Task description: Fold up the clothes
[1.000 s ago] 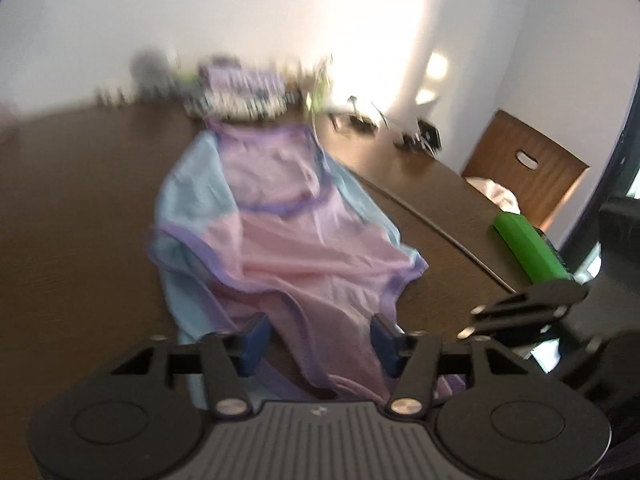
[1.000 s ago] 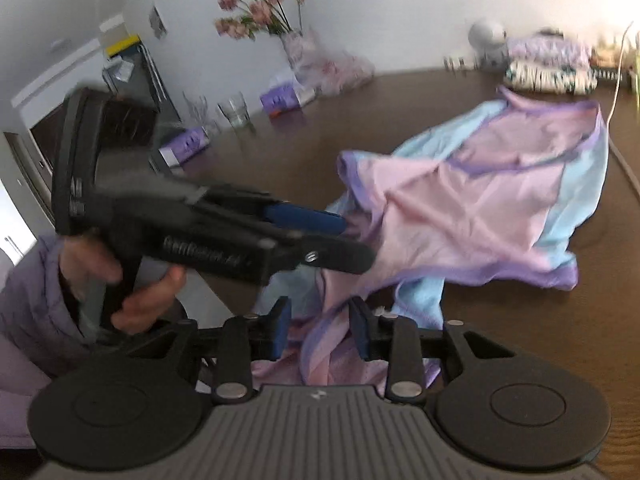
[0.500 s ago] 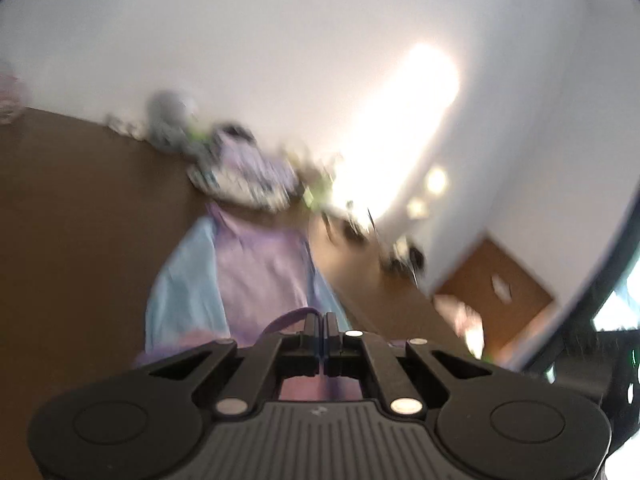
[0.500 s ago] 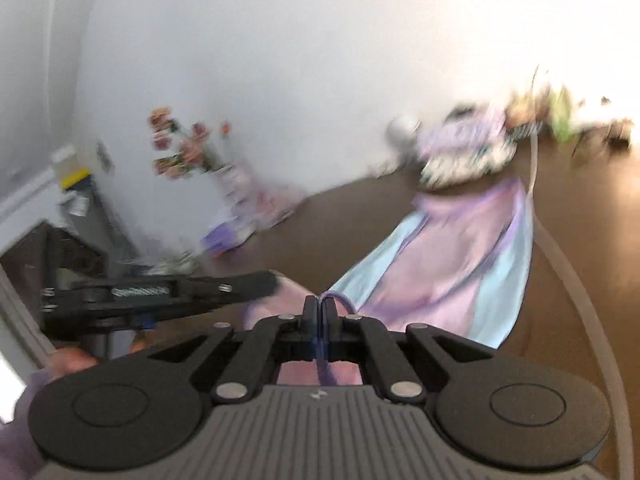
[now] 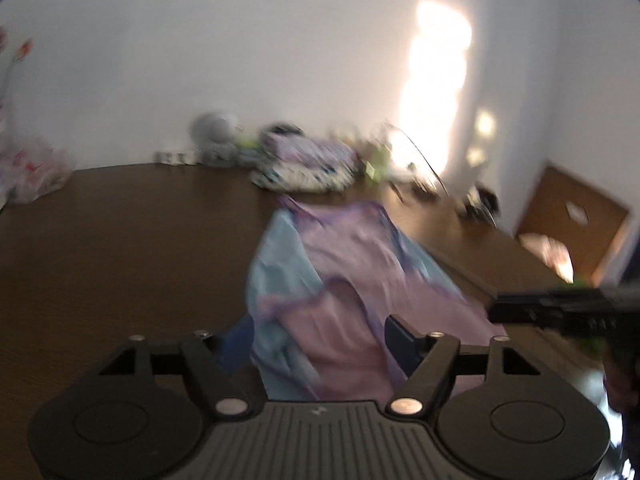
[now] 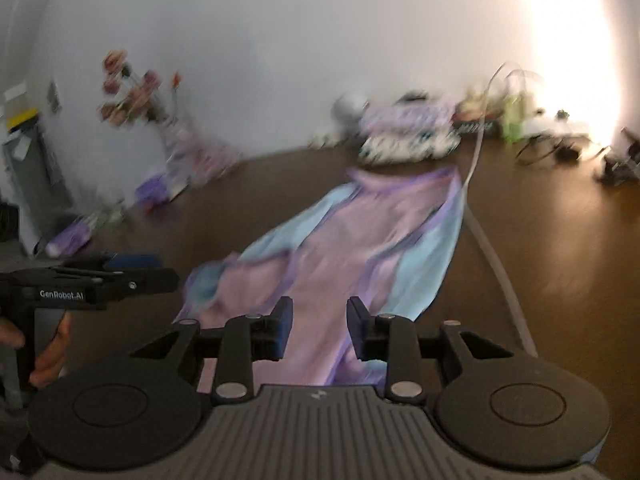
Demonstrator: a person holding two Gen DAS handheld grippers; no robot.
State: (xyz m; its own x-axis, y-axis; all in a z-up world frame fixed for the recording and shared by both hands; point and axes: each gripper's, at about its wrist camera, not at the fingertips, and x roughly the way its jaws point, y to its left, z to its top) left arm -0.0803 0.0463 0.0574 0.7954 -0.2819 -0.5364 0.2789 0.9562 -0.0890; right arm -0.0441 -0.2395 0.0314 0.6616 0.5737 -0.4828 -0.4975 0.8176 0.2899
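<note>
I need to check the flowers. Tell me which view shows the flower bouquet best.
The right wrist view. The flower bouquet stands at the far left of the table against the wall, blurred but whole. The left wrist view catches only a blurred sliver of petals at its left edge.

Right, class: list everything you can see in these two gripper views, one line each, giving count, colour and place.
Thin fabric garment: one, pink and light blue with purple trim, spread along the table middle.
Wooden table: one, dark brown, under everything.
Folded clothes pile: one, purple and white patterned, far table edge.
Flower bouquet: one, pinkish, far left by the wall.
Cable: one, pale, right of the garment.
Wooden chair: one, brown, far right.
Left gripper: black with blue pads, open over the garment's near end.
Right gripper: black with blue pads, open.
Hand: one, gripping the left gripper's handle.
</note>
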